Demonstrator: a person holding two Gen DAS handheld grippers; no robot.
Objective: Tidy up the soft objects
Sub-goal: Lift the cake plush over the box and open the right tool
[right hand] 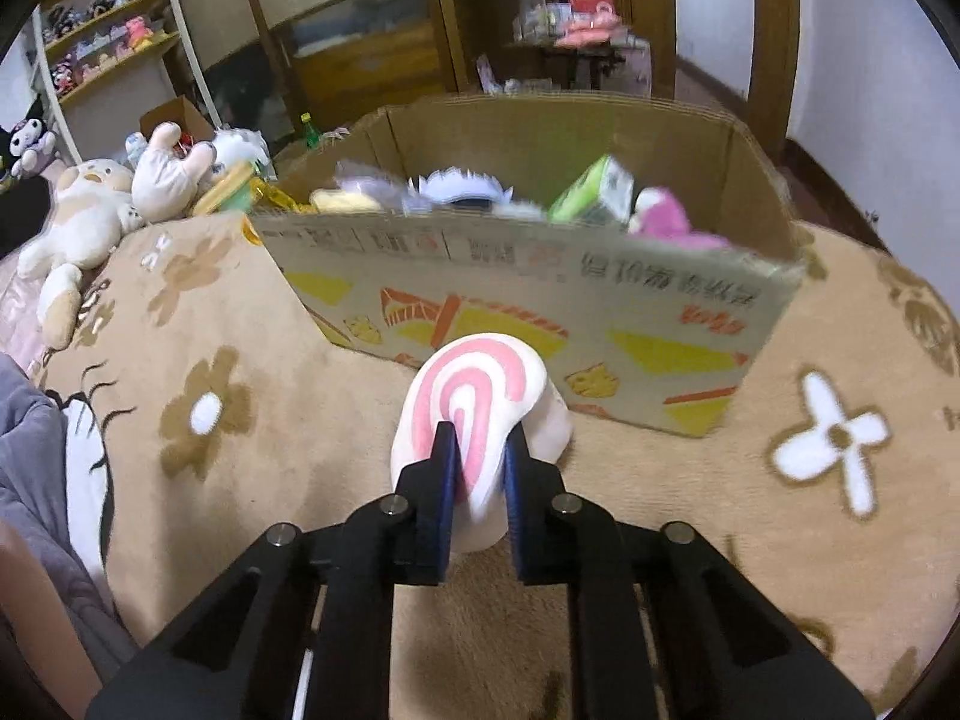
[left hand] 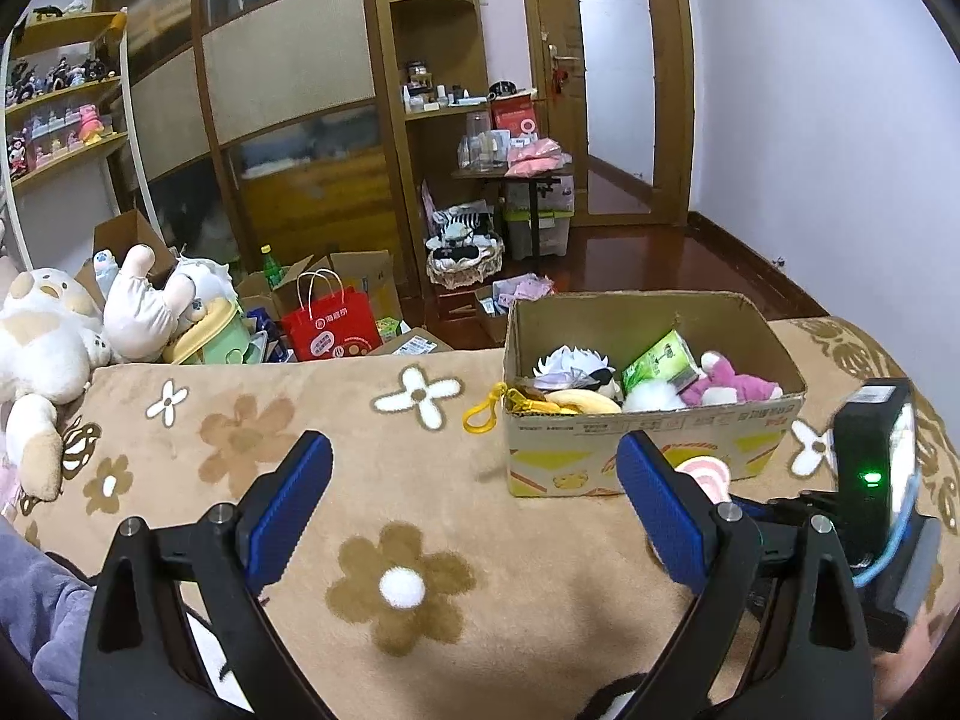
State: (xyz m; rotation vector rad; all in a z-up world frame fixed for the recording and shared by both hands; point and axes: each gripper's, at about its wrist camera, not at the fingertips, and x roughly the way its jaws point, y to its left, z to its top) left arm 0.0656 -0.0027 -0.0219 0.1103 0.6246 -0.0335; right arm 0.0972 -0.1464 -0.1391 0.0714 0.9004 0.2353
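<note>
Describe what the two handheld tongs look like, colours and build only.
Both are matte black frames with triangular cut-outs and silver pivot pins. The left tongs carry textured blue pads. The right tongs have the same blue pads, plus a black box with a green light and a blue cable.

1. A white plush (right hand: 480, 414) with a pink spiral pattern is pinched between two blue pads (right hand: 441, 480), raised in front of the box.
2. An open cardboard box (right hand: 540, 300) with yellow and orange print is set on the flowered blanket.
3. A pink plush (left hand: 729, 384), a white fluffy toy (left hand: 651, 397), a green packet (left hand: 660, 360) and a yellow plush (left hand: 579, 401) are lying inside the box.
</note>
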